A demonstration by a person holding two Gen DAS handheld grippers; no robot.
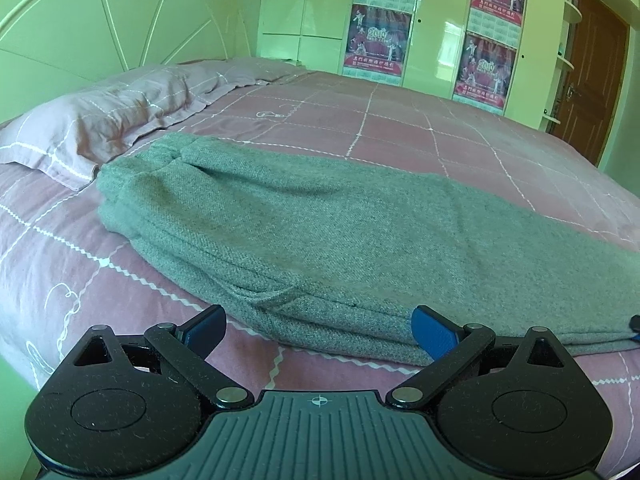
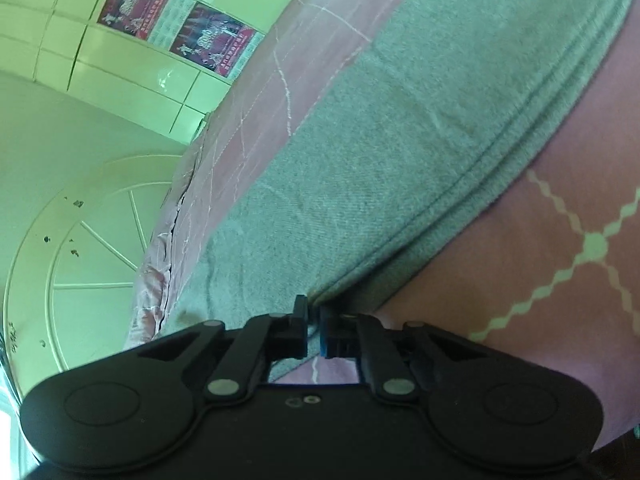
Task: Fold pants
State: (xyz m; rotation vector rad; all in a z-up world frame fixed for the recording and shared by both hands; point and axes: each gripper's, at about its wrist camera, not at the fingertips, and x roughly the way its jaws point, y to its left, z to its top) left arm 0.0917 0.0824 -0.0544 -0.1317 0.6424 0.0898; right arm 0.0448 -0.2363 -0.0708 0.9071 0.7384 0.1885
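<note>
Grey knit pants (image 1: pixel 320 224) lie folded lengthwise on the pink bed, running from near the pillow at the left to the right edge of the left wrist view. My left gripper (image 1: pixel 320 334) is open, its blue-padded fingers on either side of the pants' near edge, low over the sheet. In the right wrist view the pants (image 2: pixel 400 140) stretch away diagonally. My right gripper (image 2: pixel 314 320) is shut on the pants' near edge, with cloth pinched between the fingers. A bit of the right gripper shows at the far right of the left wrist view (image 1: pixel 635 328).
A pink checked bedsheet (image 1: pixel 400 120) covers the bed. A pink pillow (image 1: pixel 108 120) lies just beyond the pants at the left. A white headboard (image 1: pixel 100 20) stands behind it. Wardrobes with posters (image 1: pixel 380 36) and a brown door (image 1: pixel 592 72) are across the room.
</note>
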